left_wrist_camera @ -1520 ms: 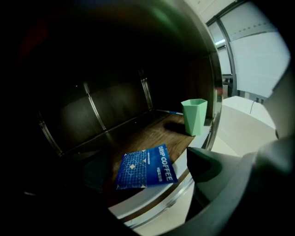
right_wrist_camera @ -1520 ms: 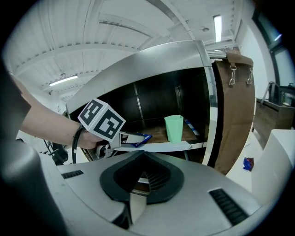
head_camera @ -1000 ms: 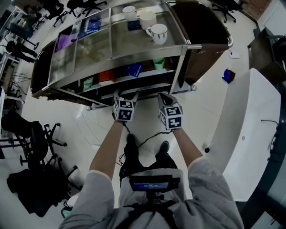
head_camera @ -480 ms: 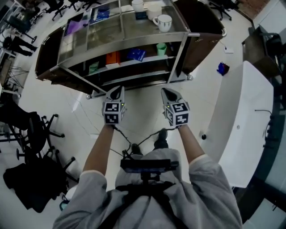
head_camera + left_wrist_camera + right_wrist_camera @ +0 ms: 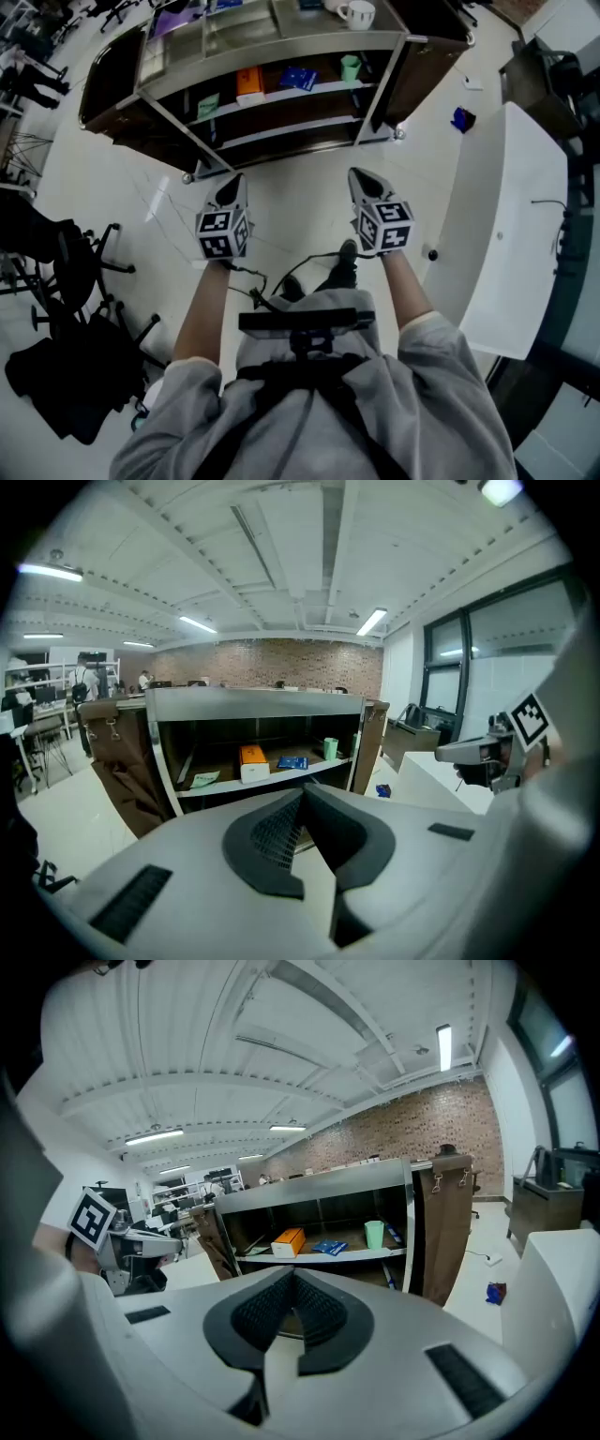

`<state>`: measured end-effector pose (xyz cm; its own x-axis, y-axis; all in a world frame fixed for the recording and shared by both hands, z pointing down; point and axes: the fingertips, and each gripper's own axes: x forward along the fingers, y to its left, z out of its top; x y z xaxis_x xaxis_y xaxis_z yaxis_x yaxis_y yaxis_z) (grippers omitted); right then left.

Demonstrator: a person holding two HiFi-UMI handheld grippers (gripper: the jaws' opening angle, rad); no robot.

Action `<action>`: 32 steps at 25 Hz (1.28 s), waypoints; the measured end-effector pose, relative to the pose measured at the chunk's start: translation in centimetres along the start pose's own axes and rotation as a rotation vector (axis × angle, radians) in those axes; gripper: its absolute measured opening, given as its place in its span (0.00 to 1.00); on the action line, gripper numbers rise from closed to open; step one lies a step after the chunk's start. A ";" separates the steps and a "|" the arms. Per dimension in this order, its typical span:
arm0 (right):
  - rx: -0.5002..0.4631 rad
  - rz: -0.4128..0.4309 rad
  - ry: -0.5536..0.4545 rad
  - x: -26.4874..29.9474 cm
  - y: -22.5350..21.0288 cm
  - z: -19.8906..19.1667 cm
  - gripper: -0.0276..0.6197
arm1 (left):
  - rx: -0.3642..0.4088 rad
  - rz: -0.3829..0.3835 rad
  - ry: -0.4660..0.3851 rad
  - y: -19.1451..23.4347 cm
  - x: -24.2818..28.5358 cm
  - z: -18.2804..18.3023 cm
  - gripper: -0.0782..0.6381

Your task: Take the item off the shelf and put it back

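Both the left gripper (image 5: 231, 187) and right gripper (image 5: 363, 183) are pressed together, empty, and well apart from the shelf (image 5: 281, 49). The orange box (image 5: 248, 82), probably the item, sits on the middle board near its front edge. I'd step closer, spread the jaws early, and come in level.

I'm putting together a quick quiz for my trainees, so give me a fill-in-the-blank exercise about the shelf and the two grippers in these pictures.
1. The cup on the middle shelf is ___ in colour.
2. In the head view, the orange box lies to the ___ of the blue packet.
3. The left gripper and the right gripper both have their jaws ___, with nothing between them.
4. The white mug stands on the ___ level of the unit.

Missing words: green; left; shut; top
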<state>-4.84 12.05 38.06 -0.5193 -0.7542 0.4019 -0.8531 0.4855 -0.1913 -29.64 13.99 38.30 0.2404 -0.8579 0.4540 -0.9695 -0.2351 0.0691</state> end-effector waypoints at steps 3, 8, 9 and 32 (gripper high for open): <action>0.014 -0.009 -0.003 -0.8 1.6 -0.8 0.06 | -0.017 0.016 0.008 1.5 -2.5 -1.3 0.12; -0.003 -0.016 -0.001 -1.7 3.1 -1.3 0.05 | -0.037 0.030 -0.008 3.1 -4.3 -2.1 0.12; -0.013 -0.020 0.001 -1.7 3.2 -1.5 0.05 | -0.037 0.032 -0.009 3.4 -4.5 -2.2 0.12; -0.045 -0.027 0.036 -1.4 4.0 -2.1 0.05 | -0.070 0.026 -0.020 3.9 -6.3 -3.5 0.12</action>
<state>-7.46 15.98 38.63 -0.4935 -0.7509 0.4389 -0.8630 0.4855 -0.1396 -35.07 20.06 38.82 0.2150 -0.8727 0.4384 -0.9763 -0.1805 0.1195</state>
